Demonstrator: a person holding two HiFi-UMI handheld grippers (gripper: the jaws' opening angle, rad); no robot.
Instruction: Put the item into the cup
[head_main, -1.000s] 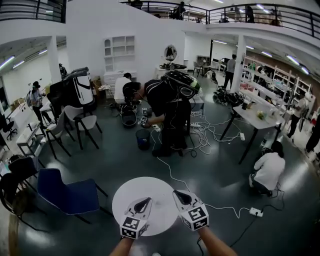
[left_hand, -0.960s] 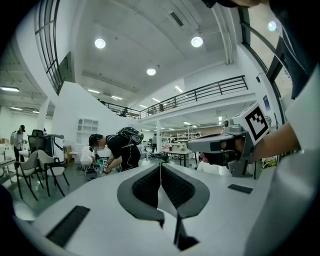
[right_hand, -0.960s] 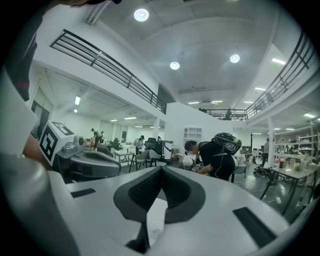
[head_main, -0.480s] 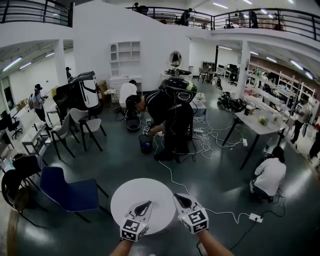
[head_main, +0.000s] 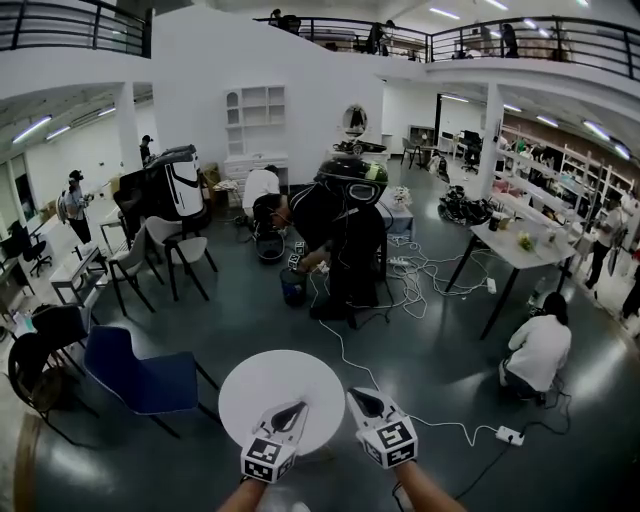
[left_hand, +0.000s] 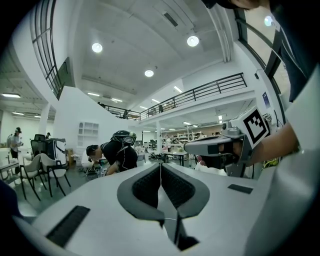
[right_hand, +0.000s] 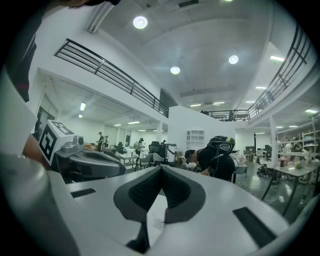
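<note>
Almost nothing had moved near at hand over the last second. The left gripper (head_main: 297, 407) and the right gripper (head_main: 354, 394) hung in the same spot side by side. Only the head had shifted a little, so that the round white table (head_main: 270, 385) and the room beyond slid slightly in the head view.

Each gripper's own view showed its dark pads pressed together at the tip with nothing between them, so both were closed and empty. They were poised over the near edge of the table, pointing away from the person.

The tabletop looked bare in the head view, and neither the item nor the cup could be made out there. The right gripper view showed a faint, small clear outline (right_hand: 159, 220) below its jaws against the white top. It might have been the cup, but it was too faint to tell.

With nothing held, the task seemed not yet begun, and the first need was probably to find the item.

A blue chair (head_main: 140, 375) stood left of the table, and a white cable (head_main: 345, 350) ran across the floor. Farther off, a helmeted person (head_main: 340, 220) bent over a small bucket (head_main: 291, 286), and another person (head_main: 540, 345) knelt at the right.
</note>
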